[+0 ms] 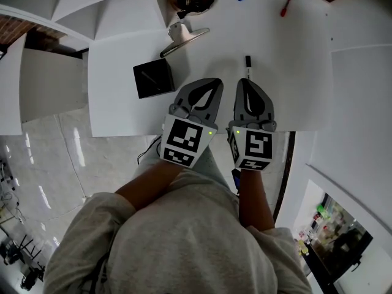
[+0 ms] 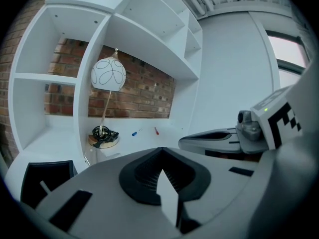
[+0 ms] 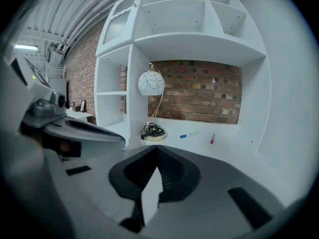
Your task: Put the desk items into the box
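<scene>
Success at this step probably rests on spreading the right gripper (image 1: 244, 83) before it reaches the slim black marker pen (image 1: 248, 63) lying on the white counter (image 1: 294, 72) just ahead of its tips, then carrying it left to the open black square box (image 1: 153, 78). Both it and the left gripper (image 1: 212, 84) are fully closed, hold nothing and touch no desk item.

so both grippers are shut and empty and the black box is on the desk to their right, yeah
Not quite: in the head view the black box is on the desk to their left, not right. The left gripper and right gripper are shut and empty.
</scene>
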Tool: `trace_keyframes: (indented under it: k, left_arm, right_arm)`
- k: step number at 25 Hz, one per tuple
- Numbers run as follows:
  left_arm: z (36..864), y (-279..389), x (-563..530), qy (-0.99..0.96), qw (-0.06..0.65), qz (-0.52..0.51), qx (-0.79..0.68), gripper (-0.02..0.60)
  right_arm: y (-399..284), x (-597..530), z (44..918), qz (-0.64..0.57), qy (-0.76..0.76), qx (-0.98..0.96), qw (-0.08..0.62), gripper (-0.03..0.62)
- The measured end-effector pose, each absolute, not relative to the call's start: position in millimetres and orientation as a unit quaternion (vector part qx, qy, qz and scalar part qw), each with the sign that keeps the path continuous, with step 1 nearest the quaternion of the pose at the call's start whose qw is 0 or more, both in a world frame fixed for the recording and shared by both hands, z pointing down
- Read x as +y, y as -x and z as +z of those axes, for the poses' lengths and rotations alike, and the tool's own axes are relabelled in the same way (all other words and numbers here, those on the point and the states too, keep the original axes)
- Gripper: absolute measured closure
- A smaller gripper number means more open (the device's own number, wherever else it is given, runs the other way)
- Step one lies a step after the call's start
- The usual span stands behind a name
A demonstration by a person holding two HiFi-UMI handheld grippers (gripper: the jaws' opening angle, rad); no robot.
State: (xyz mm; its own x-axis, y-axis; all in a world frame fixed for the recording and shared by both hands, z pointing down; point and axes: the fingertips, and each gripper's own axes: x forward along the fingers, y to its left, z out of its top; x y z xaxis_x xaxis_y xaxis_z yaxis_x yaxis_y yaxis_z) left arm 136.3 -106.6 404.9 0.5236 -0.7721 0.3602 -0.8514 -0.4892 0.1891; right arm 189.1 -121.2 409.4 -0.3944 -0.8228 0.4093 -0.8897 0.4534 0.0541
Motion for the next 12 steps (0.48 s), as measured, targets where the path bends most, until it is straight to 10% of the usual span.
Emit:
trace_keyframes:
  k: [12]
  left_arm:
    - [432.0,-163.1,-121.6,-0.859,0.191,0.133,-0.455,0.572]
  right_arm:
    - [-217.4,-139.1,446.1,0.124,-0.517,-0.812,0.239,0.577]
